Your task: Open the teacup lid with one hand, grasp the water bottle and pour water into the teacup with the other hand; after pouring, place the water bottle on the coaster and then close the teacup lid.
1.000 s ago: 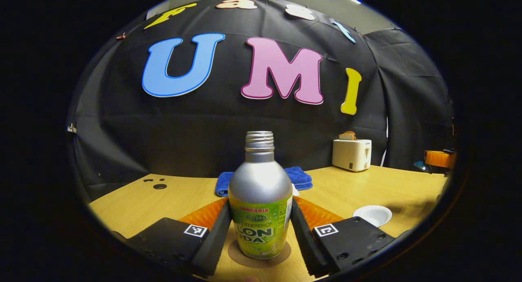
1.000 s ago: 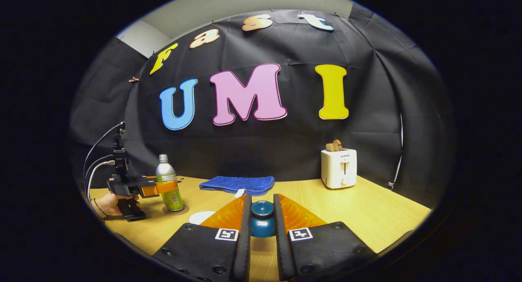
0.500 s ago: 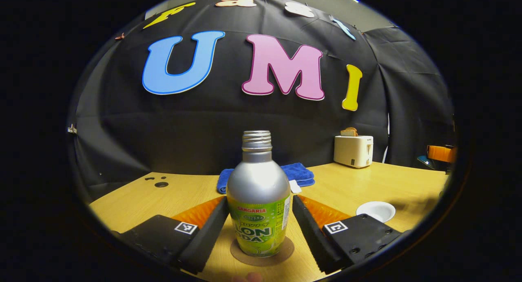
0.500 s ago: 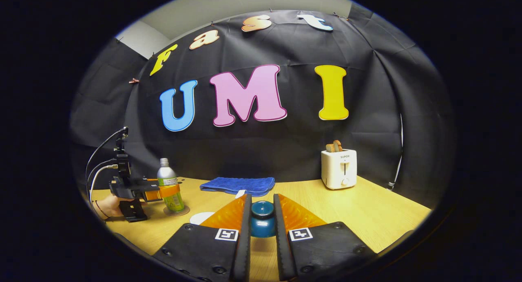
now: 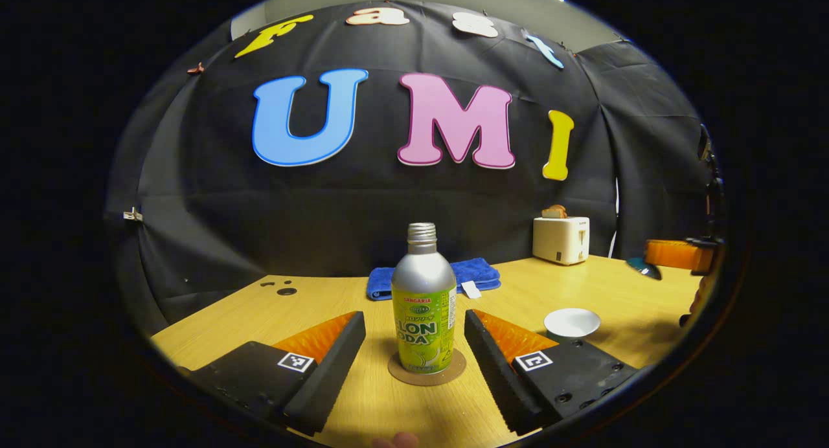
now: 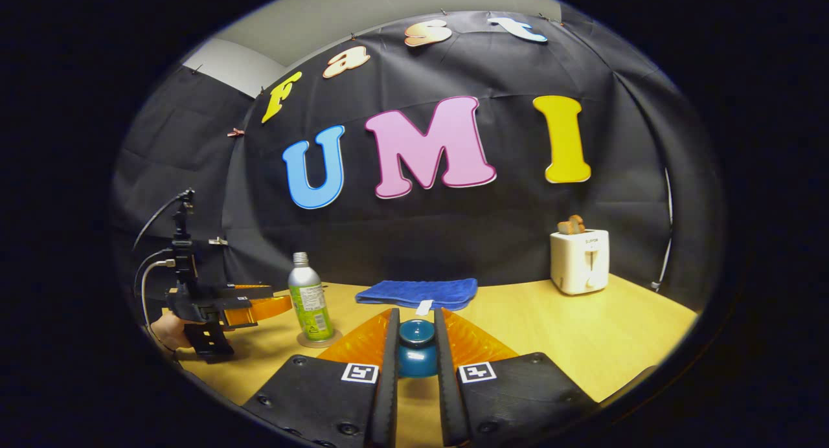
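One blue towel [image 5: 434, 277] behind bottle [image 5: 424, 318]

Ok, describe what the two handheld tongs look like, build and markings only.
Each set of tongs, left and right, has two flat black plates with screw heads, each plate carrying a small square black-and-white marker. Ribbed orange panels sit behind the long fingers. In the right gripper view, the left one shows a black upright mount with cables and a hand on it.

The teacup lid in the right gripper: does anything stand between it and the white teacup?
The lid sits clamped in the right gripper. The left gripper view shows bare table between it and the teacup; nothing visible intervenes.
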### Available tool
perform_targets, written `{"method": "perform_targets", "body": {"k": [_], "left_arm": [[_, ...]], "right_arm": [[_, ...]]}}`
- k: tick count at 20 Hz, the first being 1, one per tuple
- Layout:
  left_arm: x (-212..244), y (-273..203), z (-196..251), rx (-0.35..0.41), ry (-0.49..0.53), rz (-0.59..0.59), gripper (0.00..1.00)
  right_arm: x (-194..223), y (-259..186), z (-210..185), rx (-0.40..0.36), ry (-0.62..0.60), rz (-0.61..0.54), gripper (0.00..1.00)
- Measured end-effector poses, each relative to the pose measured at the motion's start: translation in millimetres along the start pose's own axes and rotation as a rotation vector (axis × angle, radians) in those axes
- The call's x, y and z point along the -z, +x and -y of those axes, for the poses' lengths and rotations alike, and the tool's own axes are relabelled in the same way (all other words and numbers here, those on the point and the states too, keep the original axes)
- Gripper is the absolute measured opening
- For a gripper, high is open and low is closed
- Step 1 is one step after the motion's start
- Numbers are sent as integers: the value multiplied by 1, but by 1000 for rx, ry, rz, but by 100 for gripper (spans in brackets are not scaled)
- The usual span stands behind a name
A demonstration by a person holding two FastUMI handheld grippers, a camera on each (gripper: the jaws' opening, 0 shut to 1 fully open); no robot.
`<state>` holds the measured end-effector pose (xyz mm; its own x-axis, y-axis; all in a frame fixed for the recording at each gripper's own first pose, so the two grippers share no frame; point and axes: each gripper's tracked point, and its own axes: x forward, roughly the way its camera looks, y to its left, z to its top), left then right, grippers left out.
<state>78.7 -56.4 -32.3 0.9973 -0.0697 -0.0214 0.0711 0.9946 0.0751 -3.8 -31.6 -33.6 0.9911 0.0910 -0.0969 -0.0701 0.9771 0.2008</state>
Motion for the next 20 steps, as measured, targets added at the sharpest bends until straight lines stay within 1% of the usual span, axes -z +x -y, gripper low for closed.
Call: {"method": "perform_targets", "body": {"k": [2,4,6,8,12,16,18,19,20], "left_arm": [[1,-14,-2,-7,1,-5,97],[9,-29,-6,-21,18,-28,97],[18,-32,-8,-30,35,-45,97],[23,-34,-12,-43,23,-61,97],[18,-33,-22,-64,-24,-16,97],[18,-34,-25,-73,-18,-25,97],[18,-32,-27,-78,-18,-25,97],[18,-32,-27,-78,-17,-25,97],[17,-32,-27,-78,-17,-25,97]], "right_arm": [[10,16,-15,-22,17,-35,30],[22,31,-19,-6,0,-84,30],[31,44,-25,-1,-21,-125,30],[43,52,-28,4,-37,-159,31],[55,61,-30,25,-54,-189,31],[62,65,-30,33,-89,-211,30],[69,67,-35,20,-102,-235,30],[72,67,-36,17,-113,-249,26],[74,68,-37,17,-122,-255,30]]}}
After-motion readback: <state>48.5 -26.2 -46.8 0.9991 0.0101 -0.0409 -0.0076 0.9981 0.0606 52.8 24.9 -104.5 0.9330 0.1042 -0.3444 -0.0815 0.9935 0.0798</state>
